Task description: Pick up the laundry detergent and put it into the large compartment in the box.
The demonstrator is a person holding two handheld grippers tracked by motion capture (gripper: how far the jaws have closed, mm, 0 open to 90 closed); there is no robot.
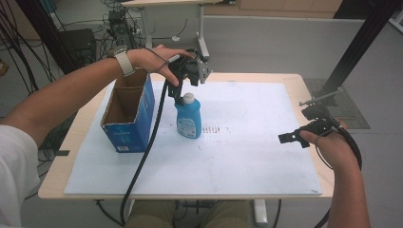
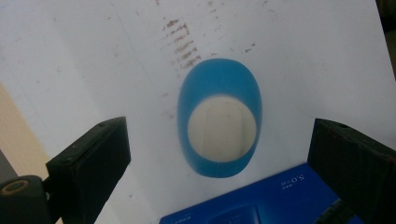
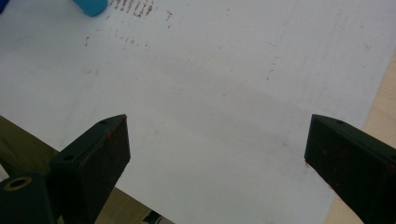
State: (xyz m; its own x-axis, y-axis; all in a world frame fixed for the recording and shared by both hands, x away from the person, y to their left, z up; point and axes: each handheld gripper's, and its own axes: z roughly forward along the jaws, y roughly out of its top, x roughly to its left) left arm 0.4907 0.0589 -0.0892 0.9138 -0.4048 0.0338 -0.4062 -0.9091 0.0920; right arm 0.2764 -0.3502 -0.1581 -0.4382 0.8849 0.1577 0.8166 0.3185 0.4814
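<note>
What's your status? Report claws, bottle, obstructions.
Left claw open above the blue bottle. Right claw open, empty. Open box beside bottle, apart.

overhead view, two downward close-ups

I take the bottle (image 1: pixel 188 118) as my landmark: it stands upright on the board (image 1: pixel 247 156), left of the board's middle. Just to its left stands the open box (image 1: pixel 128 114), close beside it but apart. My left gripper (image 1: pixel 183 92) hangs directly above the bottle's cap (image 2: pixel 222 129), jaws spread wide to either side of it, touching nothing. The scuff marks (image 1: pixel 216 128) lie on the board just right of the bottle. My right gripper (image 1: pixel 291 137) hovers well to the bottle's right, near the board's right edge, jaws apart. The board lies on the table (image 1: pixel 304 85).
</note>
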